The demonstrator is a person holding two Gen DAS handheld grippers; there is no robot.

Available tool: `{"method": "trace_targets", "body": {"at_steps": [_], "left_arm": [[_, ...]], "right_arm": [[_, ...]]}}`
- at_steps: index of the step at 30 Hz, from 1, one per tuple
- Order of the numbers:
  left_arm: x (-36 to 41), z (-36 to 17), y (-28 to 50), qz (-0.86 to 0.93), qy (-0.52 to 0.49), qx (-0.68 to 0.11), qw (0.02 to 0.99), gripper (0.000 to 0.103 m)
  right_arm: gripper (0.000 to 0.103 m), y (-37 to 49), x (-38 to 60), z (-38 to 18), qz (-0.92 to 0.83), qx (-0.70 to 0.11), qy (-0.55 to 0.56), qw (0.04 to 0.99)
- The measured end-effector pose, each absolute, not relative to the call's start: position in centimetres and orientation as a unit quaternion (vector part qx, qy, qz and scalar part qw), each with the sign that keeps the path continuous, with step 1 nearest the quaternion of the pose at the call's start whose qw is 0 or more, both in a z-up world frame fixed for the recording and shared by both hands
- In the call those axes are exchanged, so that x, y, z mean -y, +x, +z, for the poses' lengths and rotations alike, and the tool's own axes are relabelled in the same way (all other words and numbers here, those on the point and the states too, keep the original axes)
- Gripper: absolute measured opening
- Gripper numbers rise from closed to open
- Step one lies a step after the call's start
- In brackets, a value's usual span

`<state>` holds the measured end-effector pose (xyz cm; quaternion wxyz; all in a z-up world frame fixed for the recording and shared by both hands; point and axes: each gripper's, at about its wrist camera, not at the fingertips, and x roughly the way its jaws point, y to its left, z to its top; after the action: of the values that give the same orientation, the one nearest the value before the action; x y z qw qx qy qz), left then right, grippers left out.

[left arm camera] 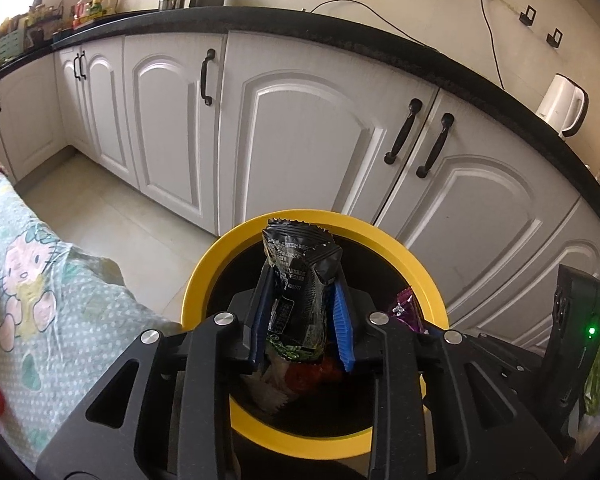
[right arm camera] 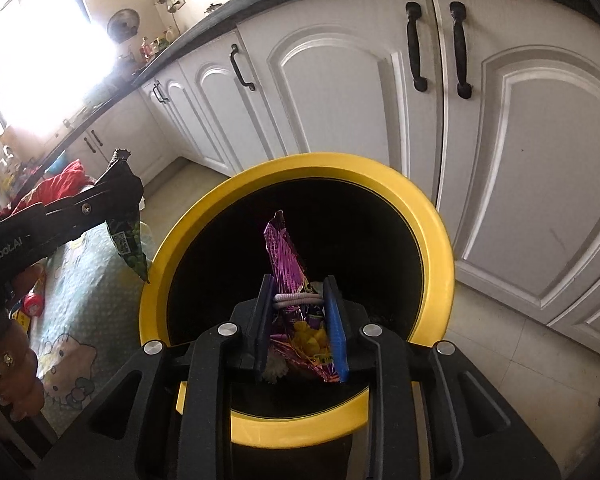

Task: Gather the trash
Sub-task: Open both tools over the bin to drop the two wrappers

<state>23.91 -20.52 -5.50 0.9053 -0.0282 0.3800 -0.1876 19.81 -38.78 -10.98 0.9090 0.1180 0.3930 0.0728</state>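
Observation:
A yellow-rimmed black trash bin [left arm camera: 204, 276] stands on the floor before white cabinets; it also shows in the right wrist view [right arm camera: 432, 216]. My left gripper [left arm camera: 302, 292] is shut on a black and green snack wrapper [left arm camera: 298, 276] held upright over the bin's mouth; the wrapper also shows in the right wrist view [right arm camera: 126, 216]. My right gripper [right arm camera: 298, 292] is shut on a purple snack wrapper [right arm camera: 286, 256] held over the bin's opening; its tip also shows in the left wrist view [left arm camera: 406, 306]. Some trash [left arm camera: 300, 376] lies inside the bin.
A table with a green cartoon-print cloth [left arm camera: 40, 280] stands left of the bin, with red items [right arm camera: 64, 184] on it. White cabinet doors [left arm camera: 312, 136] with black handles run behind. A white kettle [left arm camera: 564, 104] sits on the dark countertop [left arm camera: 340, 36].

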Motion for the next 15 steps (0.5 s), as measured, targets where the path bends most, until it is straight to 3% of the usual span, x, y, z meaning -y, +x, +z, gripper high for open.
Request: {"method": "trace_targets", "body": {"at_steps": [3,8,15], "left_arm": [[20.3,-5.6,24.0,-0.186,-0.031,-0.383,0.904,0.03],[19.7,-5.5,24.1,-0.181,-0.04,-0.383,0.905,0.047],[18.5,-4.8,23.6,-0.169,-0.046,-0.377,0.91,0.073]], "right_arm": [[0.028,19.8,38.9,-11.0,0.067,-0.393,0.117,0.91],[0.045,19.6,39.3,-10.7,0.055,-0.385,0.115,0.914],[0.055,19.2,39.8,-10.0,0.039,-0.37,0.113,0.921]]}}
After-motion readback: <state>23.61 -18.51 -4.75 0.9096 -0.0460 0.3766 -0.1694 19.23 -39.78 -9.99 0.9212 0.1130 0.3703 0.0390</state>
